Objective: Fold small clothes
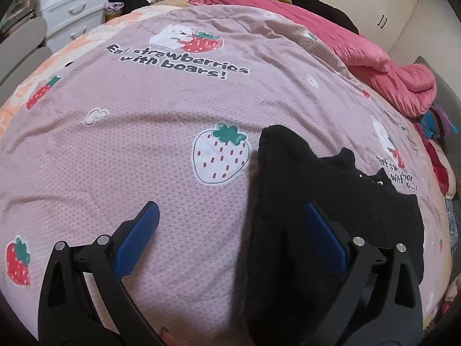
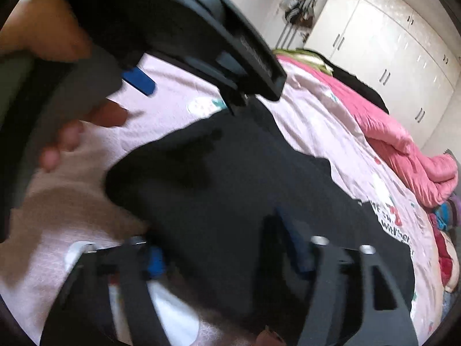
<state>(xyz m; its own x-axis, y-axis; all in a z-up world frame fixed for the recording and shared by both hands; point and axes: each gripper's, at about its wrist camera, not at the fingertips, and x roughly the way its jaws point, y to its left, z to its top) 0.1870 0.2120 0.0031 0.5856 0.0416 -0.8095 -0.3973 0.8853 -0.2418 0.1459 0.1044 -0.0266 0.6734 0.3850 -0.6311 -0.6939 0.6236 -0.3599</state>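
Left wrist view: black garment on strawberry bedspread
Left gripper gapes wide, holding nothing; right gripper spread over the cloth, grip unclear

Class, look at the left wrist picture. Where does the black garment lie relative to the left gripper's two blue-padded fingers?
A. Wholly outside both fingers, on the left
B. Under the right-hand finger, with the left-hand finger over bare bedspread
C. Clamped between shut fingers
B: the black garment spreads beneath the right-hand pad of the open left gripper, while the other pad sits over the pink bedspread.
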